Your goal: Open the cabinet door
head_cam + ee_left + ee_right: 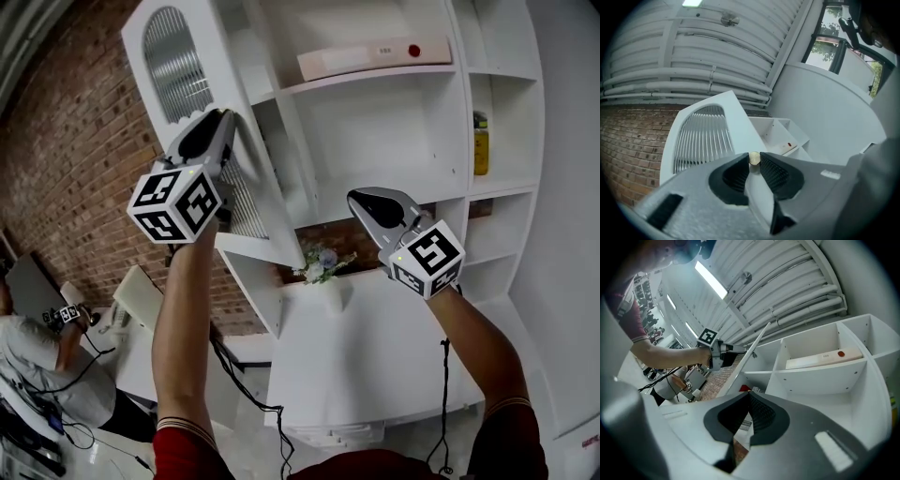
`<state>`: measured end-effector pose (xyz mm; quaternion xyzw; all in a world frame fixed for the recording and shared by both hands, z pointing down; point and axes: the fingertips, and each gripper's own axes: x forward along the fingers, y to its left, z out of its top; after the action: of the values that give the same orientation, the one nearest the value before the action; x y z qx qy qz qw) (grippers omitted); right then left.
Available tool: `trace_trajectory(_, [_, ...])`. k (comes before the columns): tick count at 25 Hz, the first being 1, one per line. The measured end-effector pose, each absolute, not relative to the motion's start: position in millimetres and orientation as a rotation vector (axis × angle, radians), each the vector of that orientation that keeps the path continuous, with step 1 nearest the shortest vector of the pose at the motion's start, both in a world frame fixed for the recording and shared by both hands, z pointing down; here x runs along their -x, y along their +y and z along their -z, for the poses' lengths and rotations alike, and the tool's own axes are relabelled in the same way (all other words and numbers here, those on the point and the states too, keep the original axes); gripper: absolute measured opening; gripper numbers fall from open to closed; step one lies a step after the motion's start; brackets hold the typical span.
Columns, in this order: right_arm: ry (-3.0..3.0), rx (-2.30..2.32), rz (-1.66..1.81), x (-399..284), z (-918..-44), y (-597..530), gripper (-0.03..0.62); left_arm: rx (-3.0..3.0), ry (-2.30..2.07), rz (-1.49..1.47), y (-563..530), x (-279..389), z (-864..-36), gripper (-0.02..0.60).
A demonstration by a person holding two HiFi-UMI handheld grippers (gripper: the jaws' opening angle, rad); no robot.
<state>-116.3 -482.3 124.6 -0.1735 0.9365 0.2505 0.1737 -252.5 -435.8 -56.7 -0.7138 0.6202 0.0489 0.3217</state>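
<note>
Brick wall (66,159), flower bouquet (322,263), yellow jar (481,145), flat box (370,58) with red dot

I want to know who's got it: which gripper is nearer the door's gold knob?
Left. The left gripper is clamped on the gold knob; the right gripper, shut and empty, hangs apart before the open shelves.

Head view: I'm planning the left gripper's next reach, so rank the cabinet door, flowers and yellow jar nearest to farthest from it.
1. Cabinet door, upper left, its knob in the left gripper.
2. Flowers, lower centre.
3. Yellow jar, far right.
</note>
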Motion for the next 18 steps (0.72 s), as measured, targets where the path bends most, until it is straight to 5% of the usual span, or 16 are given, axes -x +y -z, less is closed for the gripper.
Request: trace_trajectory(18, [2.658,0.375,-0.683,160,-114,-438,0.012,1.946,1.544,-0.296,-329,296,60,0.091])
